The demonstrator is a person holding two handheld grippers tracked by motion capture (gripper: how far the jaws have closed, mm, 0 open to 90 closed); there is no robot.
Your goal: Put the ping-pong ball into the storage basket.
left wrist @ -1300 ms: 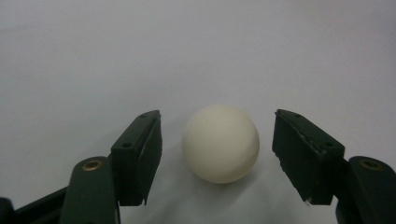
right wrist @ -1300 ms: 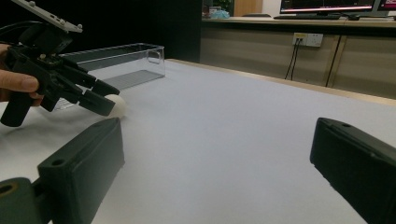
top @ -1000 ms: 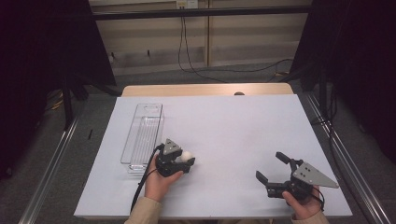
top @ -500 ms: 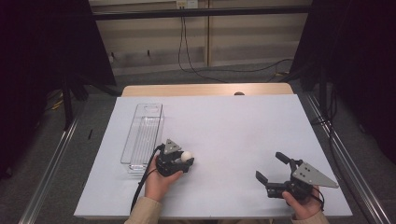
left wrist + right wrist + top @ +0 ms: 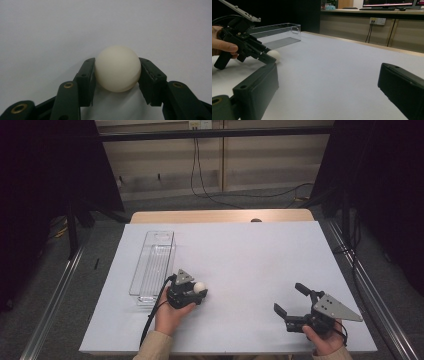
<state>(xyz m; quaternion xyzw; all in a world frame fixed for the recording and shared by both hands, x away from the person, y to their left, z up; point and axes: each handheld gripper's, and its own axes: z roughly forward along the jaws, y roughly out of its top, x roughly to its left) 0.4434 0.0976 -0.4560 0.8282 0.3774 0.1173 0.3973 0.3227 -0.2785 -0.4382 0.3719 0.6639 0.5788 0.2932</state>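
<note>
A small white ball (image 5: 200,287) rests on the white table sheet (image 5: 250,250), to the right of a clear plastic box (image 5: 152,262). My left gripper (image 5: 199,291) lies low on the sheet. Its jaws have just been closing, and in the left gripper view both pads press the sides of the ball (image 5: 118,68). My right gripper (image 5: 289,298) sits near the front right of the sheet, pointing left, open with nothing between its jaws. The right gripper view looks between its own jaws across the sheet at the ball (image 5: 273,54) and the box (image 5: 277,33).
The long clear box is empty and lies lengthwise at the left of the sheet. A wooden table edge (image 5: 220,216) shows behind the sheet. Metal rails (image 5: 55,295) run along both sides, and cables lie on the floor beyond.
The left gripper's jaws have drawn in against the ball. Both hands have stayed where they were, and the ball has not shifted.
</note>
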